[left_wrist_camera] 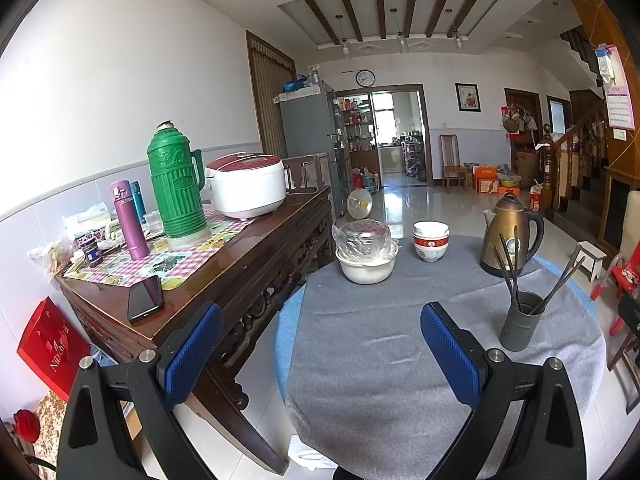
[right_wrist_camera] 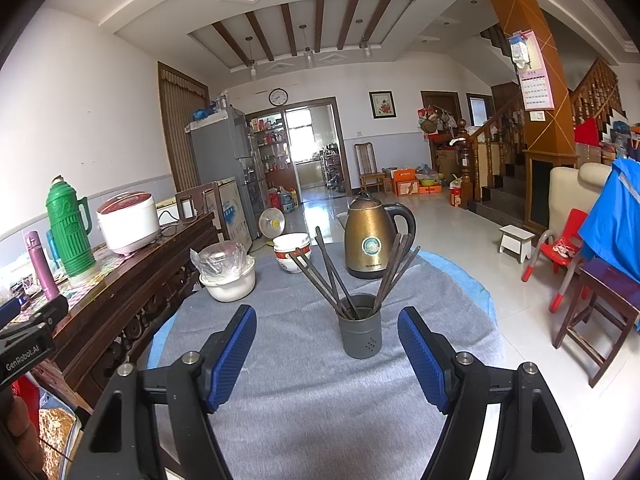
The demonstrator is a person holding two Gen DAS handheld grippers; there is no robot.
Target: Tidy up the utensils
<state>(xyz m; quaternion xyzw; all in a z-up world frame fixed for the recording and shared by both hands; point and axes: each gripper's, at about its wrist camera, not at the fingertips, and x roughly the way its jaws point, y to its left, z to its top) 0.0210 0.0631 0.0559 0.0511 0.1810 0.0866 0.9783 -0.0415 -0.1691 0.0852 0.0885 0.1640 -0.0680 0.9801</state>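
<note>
Grey chopstick holder (right_wrist_camera: 359,327) stands upright on the grey-clothed round table (right_wrist_camera: 320,400), at 12 o'clock from the right gripper (right_wrist_camera: 327,356) and just ahead of its pads. It holds a bunch of dark chopsticks (right_wrist_camera: 340,276), tips down: one group fans toward 11 o'clock, the other toward 1 o'clock. Small holes show low on the holder's wall.

White bowl (right_wrist_camera: 229,284) sits at 10 o'clock from the holder, with a plastic-wrapped clear container (right_wrist_camera: 219,259) inside it, contents unreadable. Stacked red-and-white bowls (right_wrist_camera: 292,254) sit at 11 o'clock; their inside is not visible. Bronze electric kettle (right_wrist_camera: 374,236) stands at 12 o'clock behind the holder, lid on.

Wooden sideboard (left_wrist_camera: 240,272) is at 9 o'clock of the table: green thermos (left_wrist_camera: 178,184), white-and-red rice cooker (left_wrist_camera: 246,184) with lid shut, purple flask (left_wrist_camera: 129,220), small jar (left_wrist_camera: 93,254), black phone (left_wrist_camera: 146,298) lying flat.

Right gripper: blue pads wide apart, nothing between them, touching nothing; holder stays beyond the tips, centred on the gap.

Left gripper (left_wrist_camera: 320,344): blue pads also wide apart, empty, over the cloth at the table's near-left edge. From it, the holder (left_wrist_camera: 520,326) is at 2 o'clock, outside the right pad, not touching.
</note>
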